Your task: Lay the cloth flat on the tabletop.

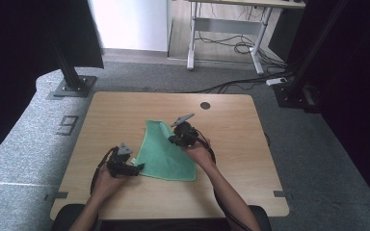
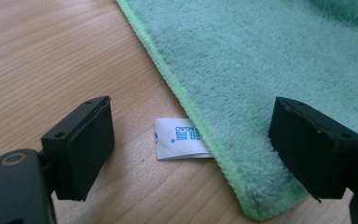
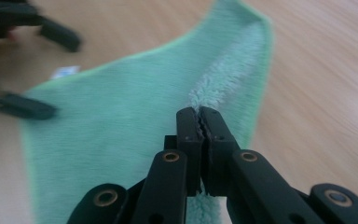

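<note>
A green fleece cloth [image 1: 166, 156] lies on the wooden table [image 1: 120, 110], with its far right edge lifted and folded over. My right gripper [image 1: 174, 139] is at that edge. In the right gripper view its jaws [image 3: 200, 119] are shut on a pinched fold of the cloth [image 3: 121, 102]. My left gripper [image 1: 137, 169] rests at the cloth's near left corner. In the left gripper view it stands open [image 2: 193, 144] astride the cloth's hem [image 2: 261, 70] and a white label [image 2: 179, 145], and its pads touch neither.
A dark round grommet [image 1: 205, 105] sits near the table's far edge. Bare wood surrounds the cloth on all sides. Beyond the table are grey carpet, a black frame post on a base plate [image 1: 72, 86], and a desk frame with cables [image 1: 231, 43].
</note>
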`<state>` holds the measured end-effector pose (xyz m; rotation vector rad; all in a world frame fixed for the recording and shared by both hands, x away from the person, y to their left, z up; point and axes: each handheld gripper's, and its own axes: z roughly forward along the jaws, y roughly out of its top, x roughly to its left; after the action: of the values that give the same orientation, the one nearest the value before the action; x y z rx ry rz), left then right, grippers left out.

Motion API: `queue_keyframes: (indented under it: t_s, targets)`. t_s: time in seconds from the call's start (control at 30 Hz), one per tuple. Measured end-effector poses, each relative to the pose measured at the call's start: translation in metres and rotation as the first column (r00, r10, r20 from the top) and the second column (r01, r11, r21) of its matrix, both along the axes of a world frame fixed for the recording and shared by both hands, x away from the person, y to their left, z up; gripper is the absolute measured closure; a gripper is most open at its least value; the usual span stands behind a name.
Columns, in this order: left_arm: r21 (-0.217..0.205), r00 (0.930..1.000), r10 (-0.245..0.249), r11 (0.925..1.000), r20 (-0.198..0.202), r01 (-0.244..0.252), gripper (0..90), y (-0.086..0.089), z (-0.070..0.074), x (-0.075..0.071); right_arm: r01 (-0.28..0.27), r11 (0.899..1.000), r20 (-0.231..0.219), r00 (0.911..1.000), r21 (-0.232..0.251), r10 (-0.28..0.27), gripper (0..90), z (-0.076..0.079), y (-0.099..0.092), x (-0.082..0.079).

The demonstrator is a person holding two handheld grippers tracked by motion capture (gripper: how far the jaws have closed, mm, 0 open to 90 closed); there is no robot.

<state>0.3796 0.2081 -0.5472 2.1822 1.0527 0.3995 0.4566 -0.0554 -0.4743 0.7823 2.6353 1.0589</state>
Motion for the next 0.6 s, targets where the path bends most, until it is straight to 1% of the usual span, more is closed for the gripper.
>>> queue_keyframes:
  t_s: [0.03, 0.07, 0.17, 0.27, 0.33, 0.4, 0.47, 0.5, 0.57, 0.6]
  targets:
    - [0.000, 1.0000, 0.000, 1.0000, 0.000, 0.000, 14.4, 0.000, 0.000, 0.000, -0.026, 1.000, -0.001, 0.9997, -0.011, 0.026, 86.3, -0.002, 0.008, -0.005]
    - [0.000, 1.0000, 0.000, 1.0000, 0.000, 0.000, 14.4, 0.000, 0.000, 0.000, -0.040, 0.999, -0.001, 0.9992, -0.020, 0.040, 86.2, -0.004, 0.013, -0.007]
    - [0.000, 1.0000, 0.000, 1.0000, 0.000, 0.000, 14.4, 0.000, 0.000, 0.000, -0.089, 0.995, -0.022, 0.9959, -0.040, 0.088, 86.2, -0.015, 0.031, -0.014]
    - [-0.003, 1.0000, 0.001, 1.0000, 0.000, -0.001, 14.4, 0.000, 0.000, 0.000, -0.116, 0.991, -0.040, 0.9927, -0.063, 0.113, 86.0, -0.030, 0.042, -0.017]
    - [-0.001, 1.0000, 0.000, 1.0000, 0.000, 0.000, 14.4, 0.000, 0.000, 0.000, -0.130, 0.989, -0.058, 0.9903, -0.075, 0.126, 85.6, -0.039, 0.046, -0.018]
    - [0.000, 1.0000, 0.000, 1.0000, 0.000, 0.000, 14.4, 0.000, 0.000, 0.000, -0.129, 0.988, -0.090, 0.9884, -0.083, 0.122, 84.2, -0.047, 0.048, -0.018]
    - [-0.001, 1.0000, 0.000, 1.0000, 0.000, 0.000, 14.4, 0.000, 0.000, 0.000, -0.129, 0.989, -0.103, 0.9873, -0.069, 0.121, 80.6, -0.049, 0.047, -0.018]
    - [-0.001, 1.0000, 0.000, 1.0000, 0.000, 0.000, 14.4, 0.000, 0.000, 0.000, -0.128, 0.990, -0.109, 0.9866, -0.058, 0.121, 76.7, -0.047, 0.046, -0.018]
    - [-0.005, 1.0000, 0.001, 1.0000, 0.001, -0.001, 14.4, 0.000, 0.000, 0.000, -0.134, 0.990, -0.084, 0.9880, -0.051, 0.129, 69.5, -0.041, 0.044, -0.019]
    - [-0.001, 1.0000, -0.003, 1.0000, 0.000, 0.003, 14.4, 0.000, 0.000, 0.000, -0.138, 0.989, -0.059, 0.9891, -0.054, 0.135, 65.6, -0.037, 0.042, -0.020]
